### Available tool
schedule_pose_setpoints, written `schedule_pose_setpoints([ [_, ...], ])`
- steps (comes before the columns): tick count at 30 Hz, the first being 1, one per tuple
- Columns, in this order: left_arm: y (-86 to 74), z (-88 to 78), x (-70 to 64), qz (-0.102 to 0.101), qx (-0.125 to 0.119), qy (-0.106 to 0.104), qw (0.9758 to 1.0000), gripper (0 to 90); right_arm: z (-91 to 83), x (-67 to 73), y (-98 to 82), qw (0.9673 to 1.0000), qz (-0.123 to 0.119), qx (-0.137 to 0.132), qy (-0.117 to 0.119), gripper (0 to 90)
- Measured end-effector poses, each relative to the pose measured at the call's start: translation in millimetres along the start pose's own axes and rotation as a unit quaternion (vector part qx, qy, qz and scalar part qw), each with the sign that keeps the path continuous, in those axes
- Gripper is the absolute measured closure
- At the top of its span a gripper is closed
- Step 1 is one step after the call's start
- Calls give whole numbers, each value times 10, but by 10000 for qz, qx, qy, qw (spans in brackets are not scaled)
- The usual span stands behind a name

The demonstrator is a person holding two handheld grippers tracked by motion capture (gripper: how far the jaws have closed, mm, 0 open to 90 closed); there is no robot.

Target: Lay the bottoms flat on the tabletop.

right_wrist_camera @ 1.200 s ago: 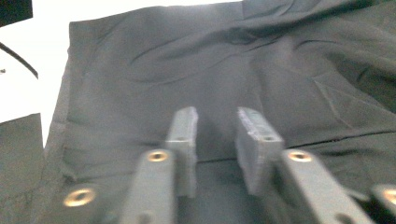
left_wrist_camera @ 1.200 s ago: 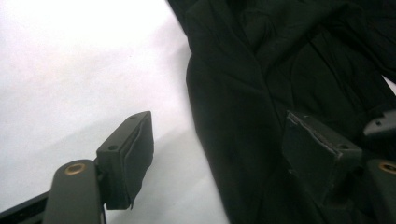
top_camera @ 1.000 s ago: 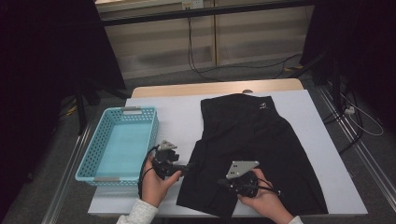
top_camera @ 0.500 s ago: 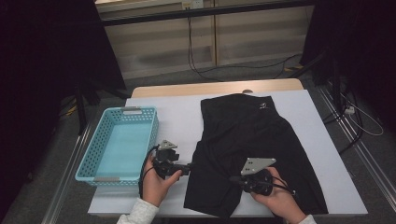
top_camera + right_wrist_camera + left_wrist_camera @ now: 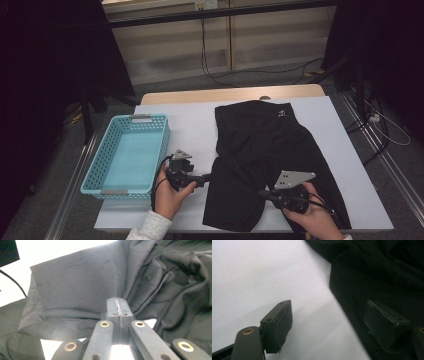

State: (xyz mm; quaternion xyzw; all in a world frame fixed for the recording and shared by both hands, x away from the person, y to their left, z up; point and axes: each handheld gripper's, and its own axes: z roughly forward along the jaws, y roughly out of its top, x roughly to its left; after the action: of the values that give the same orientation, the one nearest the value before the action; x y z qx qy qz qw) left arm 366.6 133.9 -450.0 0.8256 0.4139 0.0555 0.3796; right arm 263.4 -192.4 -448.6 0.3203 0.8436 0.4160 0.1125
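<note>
The right claw (image 5: 264, 193), clamped on the black shorts (image 5: 270, 150), has dragged the fabric sideways, folding it; the left claw (image 5: 206, 177) waits wide open beside the hem.

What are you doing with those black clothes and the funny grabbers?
A person at a white table is handling black shorts with a hand-held gripper in each hand. The right hand-held gripper is shut, pinching a fold of the shorts near the table's front edge. The left hand-held gripper is open at the shorts' left edge, one jaw over the table and one over the cloth, not pinching it yet. A blue basket sits empty on the left.
</note>
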Motion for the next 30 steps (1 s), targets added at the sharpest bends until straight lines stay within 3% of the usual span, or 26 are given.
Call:
schedule_pose_setpoints([
  [10, -2, 103, -78, 136, 105, -87, 9998, 249, -72, -26, -146, 9997, 41, 204, -102, 900],
  [26, 106, 287, -258, 407, 88, -152, 9990, 292, -197, -36, -266, 9994, 148, 168, -267, 900],
  [28, 126, 311, -281, 469, 115, -194, 9986, 316, -212, -34, -284, 9994, 173, 142, -281, 900],
  [30, 141, 338, -308, 408, 91, -232, 9989, 352, -223, -29, -301, 9993, 191, 103, -300, 900],
])
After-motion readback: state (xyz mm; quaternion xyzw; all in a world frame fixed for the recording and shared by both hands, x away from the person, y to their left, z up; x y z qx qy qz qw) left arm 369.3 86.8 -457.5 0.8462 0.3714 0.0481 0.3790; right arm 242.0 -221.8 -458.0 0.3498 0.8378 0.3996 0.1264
